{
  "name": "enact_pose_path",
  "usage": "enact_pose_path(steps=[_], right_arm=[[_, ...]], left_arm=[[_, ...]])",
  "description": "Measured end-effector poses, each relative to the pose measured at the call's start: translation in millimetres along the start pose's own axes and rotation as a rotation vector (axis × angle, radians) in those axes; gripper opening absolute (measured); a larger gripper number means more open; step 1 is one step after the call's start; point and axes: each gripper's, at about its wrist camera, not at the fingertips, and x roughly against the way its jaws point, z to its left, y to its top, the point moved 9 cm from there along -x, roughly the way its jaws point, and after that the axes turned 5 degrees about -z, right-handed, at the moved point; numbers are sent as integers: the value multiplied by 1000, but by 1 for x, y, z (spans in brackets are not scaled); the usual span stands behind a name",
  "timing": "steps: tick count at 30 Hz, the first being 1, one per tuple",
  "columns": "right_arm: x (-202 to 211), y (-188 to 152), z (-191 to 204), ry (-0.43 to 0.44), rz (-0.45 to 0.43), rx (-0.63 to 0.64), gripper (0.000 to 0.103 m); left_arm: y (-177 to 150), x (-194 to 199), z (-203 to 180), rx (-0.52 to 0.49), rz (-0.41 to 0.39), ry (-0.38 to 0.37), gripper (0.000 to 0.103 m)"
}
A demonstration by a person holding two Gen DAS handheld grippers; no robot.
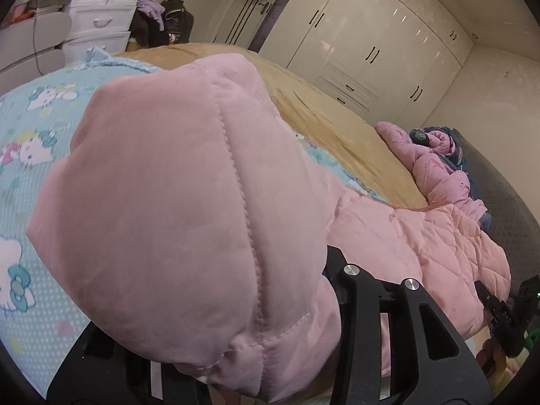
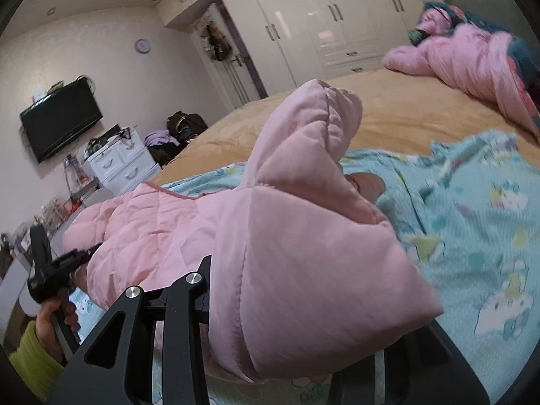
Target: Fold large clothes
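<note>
A pink quilted padded jacket (image 1: pixel 422 236) lies on the bed over a light blue cartoon-print sheet (image 1: pixel 30 141). In the left wrist view its hood (image 1: pixel 175 202) fills the middle and hides my left gripper's (image 1: pixel 236 344) fingertips; the hood drapes between the jaws. In the right wrist view the jacket's hood (image 2: pixel 303 236) likewise covers my right gripper (image 2: pixel 297 354), which is closed on the fabric. The jacket's body (image 2: pixel 145 222) stretches left toward the other gripper (image 2: pixel 50 276).
A tan bed cover (image 1: pixel 337 118) lies beyond the sheet. A bunched pink quilt (image 2: pixel 472 54) lies by the grey headboard (image 1: pixel 506 202). White wardrobes (image 1: pixel 371 33), a white drawer unit (image 2: pixel 118 162), a wall TV (image 2: pixel 60 118) and piled clothes (image 2: pixel 182 128) stand around the bed.
</note>
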Motion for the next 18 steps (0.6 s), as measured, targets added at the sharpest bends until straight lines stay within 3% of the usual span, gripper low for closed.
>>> enact_pose_path(steps=[9, 12, 18], right_arm=[[-7, -41, -42, -91, 76, -198, 42], [-12, -54, -54, -128, 109, -266, 51], [-21, -73, -69, -193, 151, -350, 78]], left_arm=[[-22, -6, 21, 28, 26, 31, 40], [-26, -8, 22, 27, 34, 33, 43], [-28, -9, 21, 25, 45, 34, 46]])
